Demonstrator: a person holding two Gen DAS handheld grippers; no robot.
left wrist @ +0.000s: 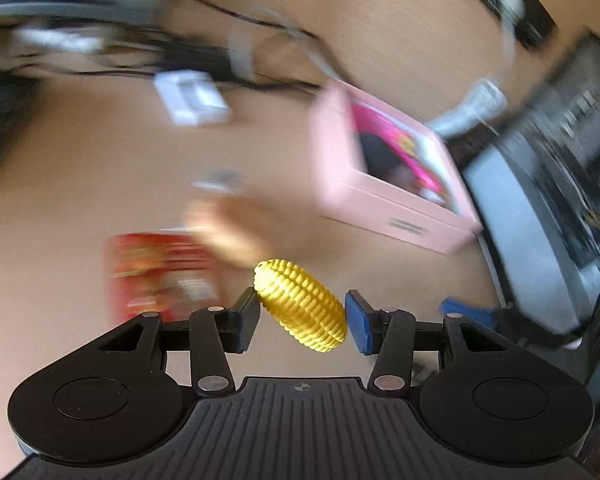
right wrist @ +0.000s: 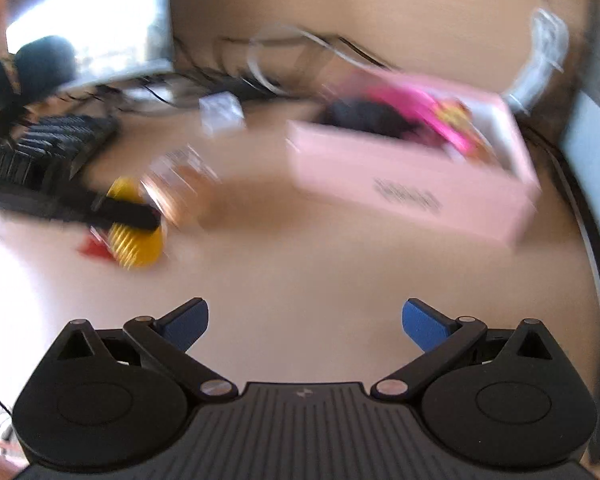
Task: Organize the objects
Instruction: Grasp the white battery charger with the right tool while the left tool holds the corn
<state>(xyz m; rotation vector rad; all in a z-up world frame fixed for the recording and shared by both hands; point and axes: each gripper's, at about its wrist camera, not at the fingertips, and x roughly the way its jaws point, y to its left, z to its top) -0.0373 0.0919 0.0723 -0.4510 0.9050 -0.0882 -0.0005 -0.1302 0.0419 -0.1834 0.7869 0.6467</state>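
Jaws of the left gripper [left wrist: 302,320] are closed on the yellow toy corn [left wrist: 300,306], held tilted at lower centre of the left wrist view, while jaws of the right gripper [right wrist: 305,326] are spread wide with nothing between them. Beyond both, the pink box [left wrist: 400,204] is seen open on the wooden table [left wrist: 80,184], right of centre. Left of the corn, a blurred red packet [left wrist: 160,272] is seen.
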